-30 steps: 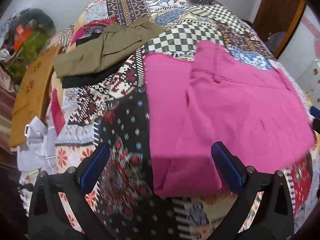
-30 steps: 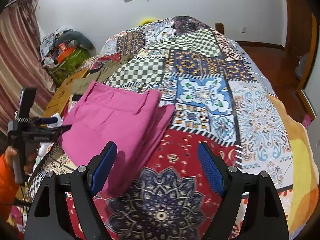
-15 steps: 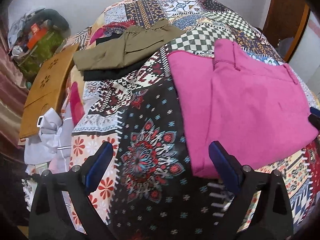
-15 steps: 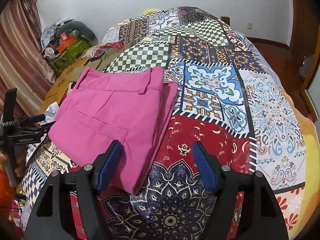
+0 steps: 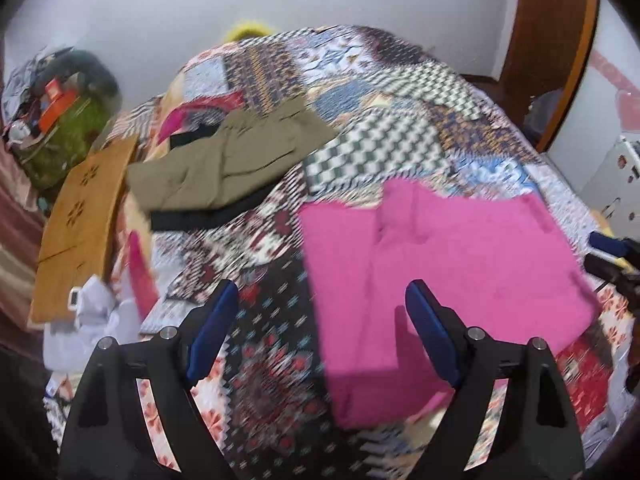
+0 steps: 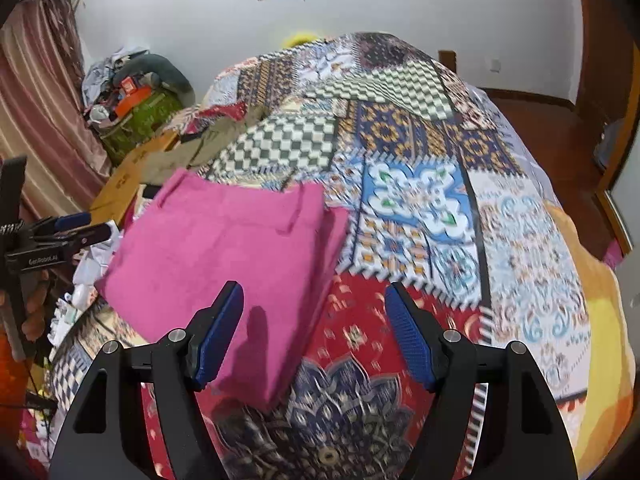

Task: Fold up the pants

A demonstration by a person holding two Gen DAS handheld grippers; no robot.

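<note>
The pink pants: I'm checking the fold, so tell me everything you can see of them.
The pink pants lie folded into a flat, roughly rectangular stack on the patchwork bedspread. The cloth looks soft and matte. A belt loop and a lower layer's edge show on one side. Nothing grips them; both grippers hover above, apart from the cloth.

Bedspread (image 6: pixel 420 208) right of pink pants (image 6: pixel 224 248) open; olive pants (image 5: pixel 224 160) far-left.

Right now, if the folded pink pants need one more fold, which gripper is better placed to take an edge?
Probably the left gripper: the pink pants' near corner lies between its closing jaws. The right gripper straddles only their edge.
</note>
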